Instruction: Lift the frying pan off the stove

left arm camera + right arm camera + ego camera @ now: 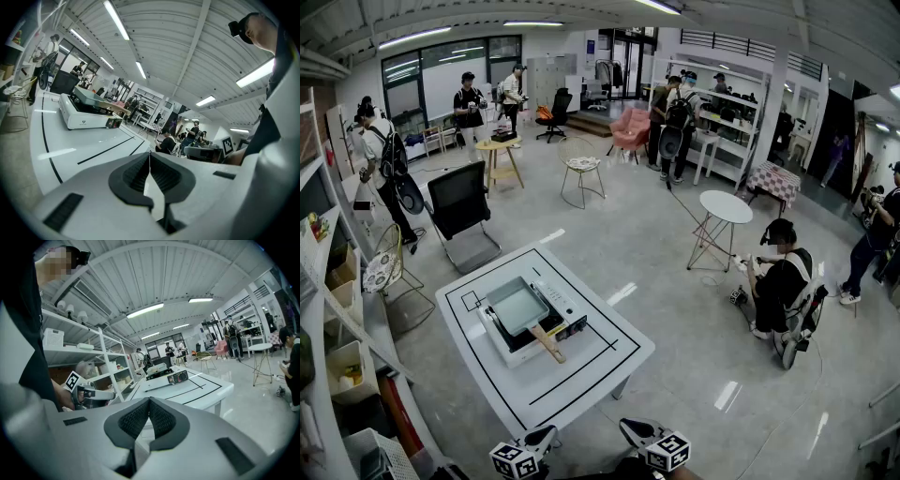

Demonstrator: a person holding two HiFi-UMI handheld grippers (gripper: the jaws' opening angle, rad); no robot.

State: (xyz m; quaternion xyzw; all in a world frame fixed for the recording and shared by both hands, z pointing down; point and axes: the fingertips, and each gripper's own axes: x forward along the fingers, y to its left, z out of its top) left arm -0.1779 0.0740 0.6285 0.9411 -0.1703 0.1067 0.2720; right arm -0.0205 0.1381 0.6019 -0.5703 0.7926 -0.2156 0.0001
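On a white portable stove [570,315] in the middle of the white table [602,373] sits a rectangular grey-green frying pan [517,305]. Its wooden handle [548,345] points toward me. Both grippers are at the bottom edge of the head view, well short of the table's near edge. My left gripper [546,436] is shut with nothing in it, jaws meeting tip to tip [150,153]. My right gripper [630,429] is also shut and empty [149,399]. The left gripper view shows the stove [86,116] and pan [92,97] far off to its left. The right gripper view has the stove [165,376] ahead.
Shelving with boxes [337,281] lines the left side. A black office chair [461,202] and a wire chair [386,267] stand behind the table. A person [783,286] sits on the floor at right near a round white table [724,208]. More people stand further back.
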